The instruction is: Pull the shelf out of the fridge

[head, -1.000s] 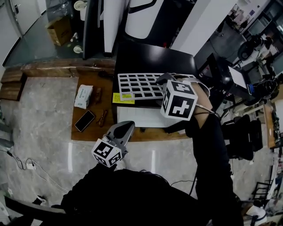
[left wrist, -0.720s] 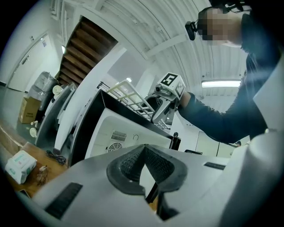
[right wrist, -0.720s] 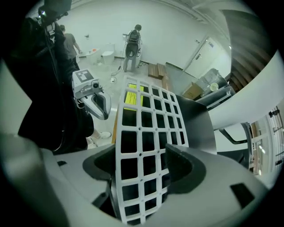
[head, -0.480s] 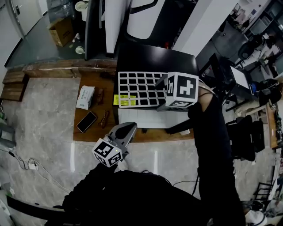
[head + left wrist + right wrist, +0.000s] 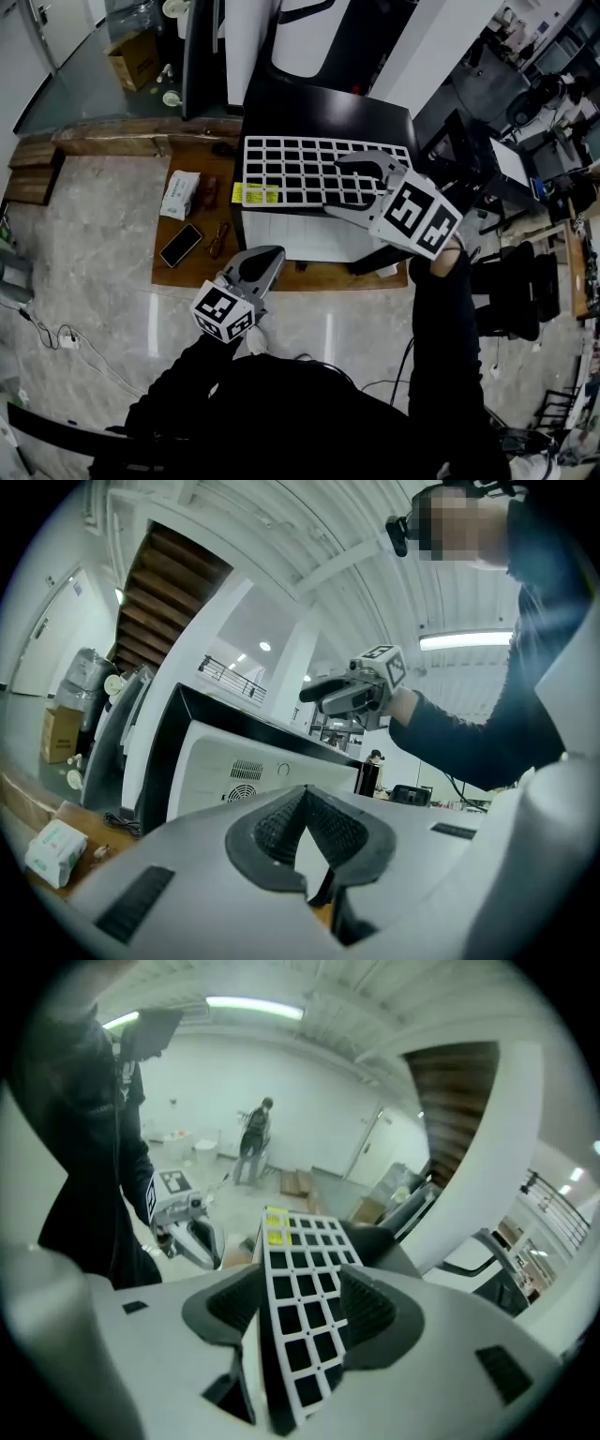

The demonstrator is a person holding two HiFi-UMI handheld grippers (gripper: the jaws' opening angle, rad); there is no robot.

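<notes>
A white grid shelf [image 5: 291, 173] with a yellow label lies flat on top of the white fridge body [image 5: 291, 246]. My right gripper [image 5: 339, 186] is at the shelf's right front part, one finger above the grid and one below. In the right gripper view the shelf [image 5: 300, 1279] runs edge-on between the pads, with a gap on the left side. These jaws are closing. My left gripper [image 5: 265, 261] hangs shut and empty in front of the fridge, apart from the shelf. In the left gripper view its pads [image 5: 281, 827] meet with nothing between them.
A low wooden platform [image 5: 187, 277] left of the fridge carries a tissue pack [image 5: 178, 194], a phone [image 5: 176, 246] and glasses [image 5: 218, 242]. A black surface [image 5: 328, 112] lies behind the shelf. A cardboard box [image 5: 134, 56] stands far left. Black chairs [image 5: 511, 291] crowd the right.
My right gripper has swung from above the shelf's middle to its right front part and turned, so its jaws now straddle the grid. The left gripper has barely moved.
</notes>
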